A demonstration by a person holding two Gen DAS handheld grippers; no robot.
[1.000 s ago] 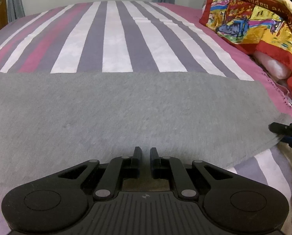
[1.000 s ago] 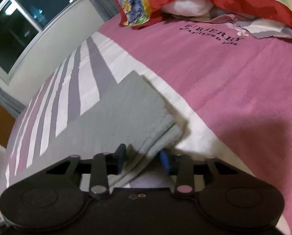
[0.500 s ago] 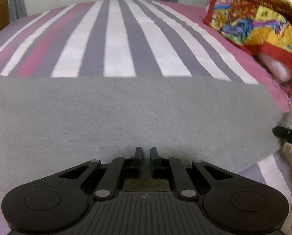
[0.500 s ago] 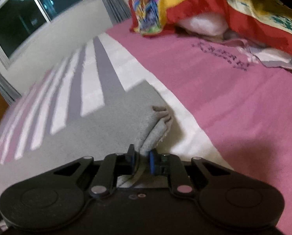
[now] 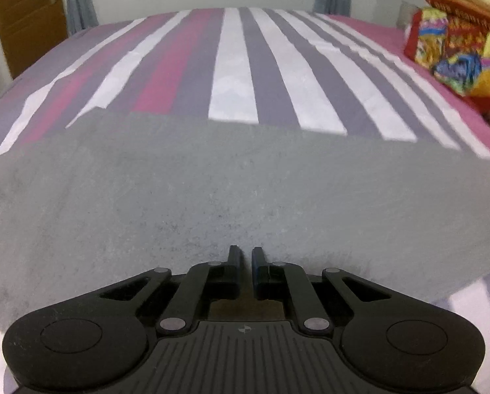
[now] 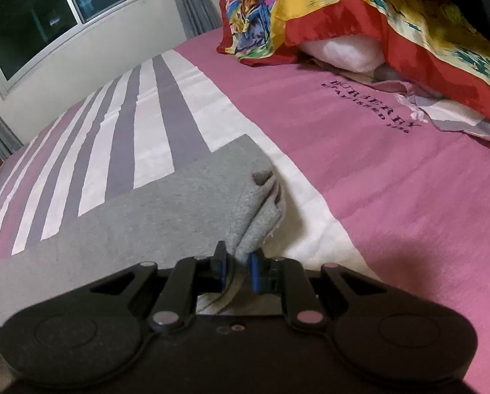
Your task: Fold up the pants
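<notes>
Two grippers are on the gray pants (image 5: pixel 238 190). The pants lie spread out across the bed (image 5: pixel 235 75), near its front edge, on top of the striped sheet (image 6: pixel 153 121).

Your left gripper (image 5: pixel 244 256) sits at the near edge of the gray cloth. Its two fingers are almost together, with just a thin gap between them. You cannot tell if cloth is caught in that gap.

Your right gripper (image 6: pixel 236 259) is at the end of the pants closest to the pink part of the sheet. Its fingers (image 6: pixel 220 259) are squeezed on a bunch of gray cloth. The cloth is lifted up there and makes a small folded bump just past the tips. The rest of the pants lies flat on the stripes.

Bright red and yellow pillows (image 6: pixel 343 10) are piled at the far right corner of the bed, well apart from the pants. Dark letters (image 6: pixel 373 105) are printed on the pink sheet near them. A dark window (image 6: pixel 64 10) is on the wall past the bed. A brown door (image 5: pixel 28 16) stands past the far left corner.
</notes>
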